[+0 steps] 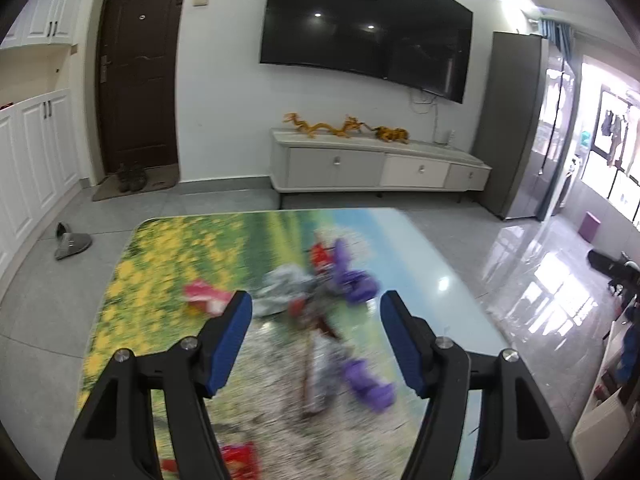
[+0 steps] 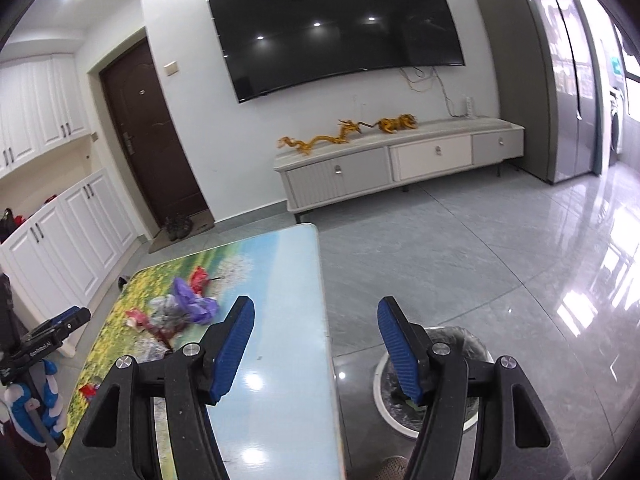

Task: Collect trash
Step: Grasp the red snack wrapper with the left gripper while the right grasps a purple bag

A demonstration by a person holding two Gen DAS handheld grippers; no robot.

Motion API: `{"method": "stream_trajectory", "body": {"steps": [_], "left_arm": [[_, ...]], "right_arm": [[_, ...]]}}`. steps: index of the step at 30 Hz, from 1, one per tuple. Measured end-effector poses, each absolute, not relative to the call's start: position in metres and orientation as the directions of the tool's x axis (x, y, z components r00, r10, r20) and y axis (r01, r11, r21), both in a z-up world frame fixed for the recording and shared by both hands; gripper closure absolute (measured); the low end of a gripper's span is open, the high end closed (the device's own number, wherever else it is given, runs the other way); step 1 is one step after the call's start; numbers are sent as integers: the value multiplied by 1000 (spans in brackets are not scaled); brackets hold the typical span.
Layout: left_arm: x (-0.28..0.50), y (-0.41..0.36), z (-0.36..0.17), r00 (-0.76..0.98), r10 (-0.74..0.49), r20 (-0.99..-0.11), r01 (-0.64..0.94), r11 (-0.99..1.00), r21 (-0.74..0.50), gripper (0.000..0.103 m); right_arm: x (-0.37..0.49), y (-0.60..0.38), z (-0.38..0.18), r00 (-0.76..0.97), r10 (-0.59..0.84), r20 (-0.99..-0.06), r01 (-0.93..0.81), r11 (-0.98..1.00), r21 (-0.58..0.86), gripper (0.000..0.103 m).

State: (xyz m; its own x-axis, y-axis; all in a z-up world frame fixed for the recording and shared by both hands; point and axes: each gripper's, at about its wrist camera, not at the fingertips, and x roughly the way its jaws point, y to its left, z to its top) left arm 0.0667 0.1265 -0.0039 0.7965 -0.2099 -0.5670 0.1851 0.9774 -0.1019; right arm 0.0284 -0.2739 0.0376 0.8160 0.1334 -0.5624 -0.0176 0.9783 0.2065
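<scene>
Trash lies on the flower-print table (image 1: 168, 248): a purple wrapper (image 1: 354, 280), a grey crumpled bag (image 1: 284, 288), a red wrapper (image 1: 322, 254), a pink-red wrapper (image 1: 204, 296), another purple piece (image 1: 368, 380) and a red packet (image 1: 240, 458) near the front. My left gripper (image 1: 316, 312) is open and empty above the pile; the view is blurred. My right gripper (image 2: 316, 316) is open and empty over the table's right edge (image 2: 326, 320). The same pile shows in the right wrist view, with the purple wrapper (image 2: 194, 300). A white bin (image 2: 384, 396) with a liner stands on the floor under the right finger.
A TV cabinet (image 2: 400, 160) with golden dragon figures stands against the far wall under a wall TV (image 2: 340, 28). Brown door (image 1: 140, 80), white cupboards (image 2: 80, 224), grey slippers (image 1: 72, 240) on the floor. The left gripper's body (image 2: 44, 340) shows at the left edge.
</scene>
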Motion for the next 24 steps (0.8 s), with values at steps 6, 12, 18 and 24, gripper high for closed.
{"method": "stream_trajectory", "body": {"steps": [6,12,18,24], "left_arm": [[43,191,-23,778,-192,-599,137,981,-137,37],[21,223,-37,767,-227,-601,139,972,-189,27],[11,223,-65,719,-286,-634,183,957,-224,27],[17,214,-93,657,-324,-681,226,946,-232,27]], "right_arm": [[34,-225,41,794,189,-578,-110,980,168,41],[45,-174,36,757,250,-603,-193,968,160,41],[55,-126,21,707,291,-644,-257,955,149,41],[68,-82,-15,602,339,-723,-331,930,160,41]]}}
